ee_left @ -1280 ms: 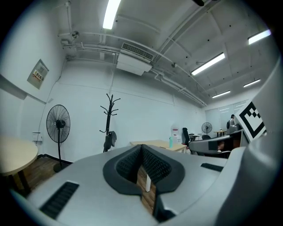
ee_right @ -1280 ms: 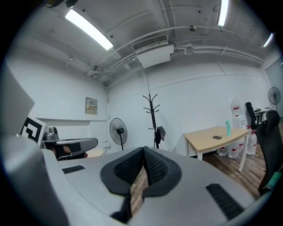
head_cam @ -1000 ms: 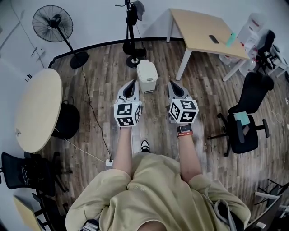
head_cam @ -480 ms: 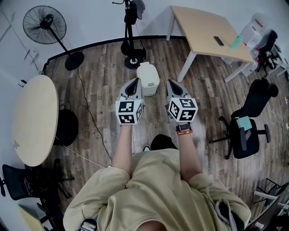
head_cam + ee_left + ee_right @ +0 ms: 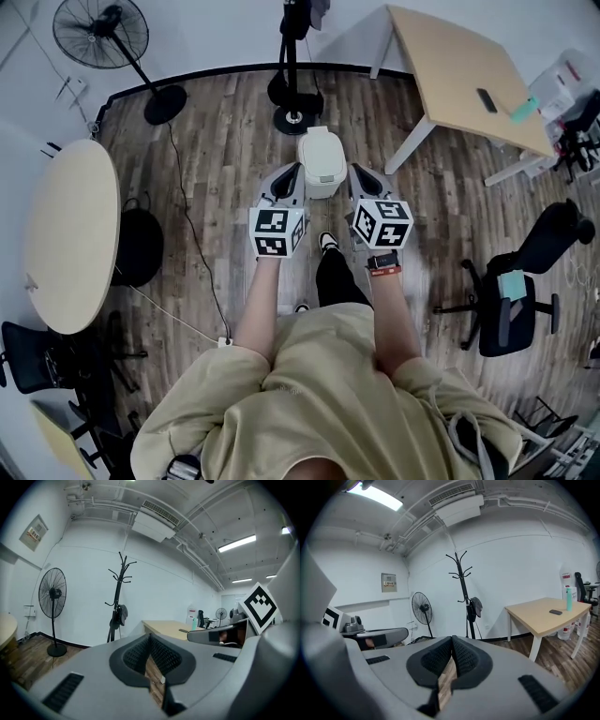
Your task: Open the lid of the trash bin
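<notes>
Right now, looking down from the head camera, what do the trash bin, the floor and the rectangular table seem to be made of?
Trash bin: probably plastic, off-white and smooth, with rounded moulded edges.
Floor: wood planks or wood-look laminate; brown streaky grain and plank seams show.
Table: pale matt wood-look top on white legs, perhaps painted metal.
</notes>
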The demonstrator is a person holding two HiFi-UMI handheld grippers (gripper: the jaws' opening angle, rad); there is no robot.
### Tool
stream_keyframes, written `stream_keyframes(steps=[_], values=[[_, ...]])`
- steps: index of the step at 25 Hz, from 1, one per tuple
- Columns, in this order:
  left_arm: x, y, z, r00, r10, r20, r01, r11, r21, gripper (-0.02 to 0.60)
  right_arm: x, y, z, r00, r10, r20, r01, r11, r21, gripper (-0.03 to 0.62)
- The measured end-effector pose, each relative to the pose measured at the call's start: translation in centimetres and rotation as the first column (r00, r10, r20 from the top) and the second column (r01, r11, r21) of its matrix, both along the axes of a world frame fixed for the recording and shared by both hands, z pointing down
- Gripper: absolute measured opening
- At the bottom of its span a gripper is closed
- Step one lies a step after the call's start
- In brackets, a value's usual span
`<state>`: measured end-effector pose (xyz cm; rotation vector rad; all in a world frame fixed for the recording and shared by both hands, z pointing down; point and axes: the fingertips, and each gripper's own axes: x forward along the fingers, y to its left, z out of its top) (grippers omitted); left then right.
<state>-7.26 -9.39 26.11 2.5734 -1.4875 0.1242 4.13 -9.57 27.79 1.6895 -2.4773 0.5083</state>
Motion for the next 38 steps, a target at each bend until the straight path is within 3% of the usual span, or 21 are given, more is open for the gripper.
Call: stream_keyframes(steps=[9,24,31,38], values=[[1.5,-8.2,7.1,1.000,-0.023,0.004,0.024,0.990,-0.138,0.023,1.2,-8.4,8.1,0.999,-0.024,0.047,0.031,0.987,-0.156,0.014],[3.6,-15.6,19.1,0.999,-0.027,-0.018,0.019,0.938,-0.346,0.023,2.7,-16.6,22.8,0.992,-0.125,0.001,0.117,0.926,-0.358,0.014],[4.5,-18.0,24.1,1.000,-0.012,-0.002,0.010,0.914,-0.405,0.024,3.6,-19.6,29.1,0.979,-0.199,-0.040,0.164,0.892,-0.422,0.014],[5.2,-20.1,27.7,1.000,0.016,0.026,-0.004,0.918,-0.396,0.023,2.7,-21.3,34.3,0.958,-0.283,-0.051,0.227,0.851,-0.474,0.014]])
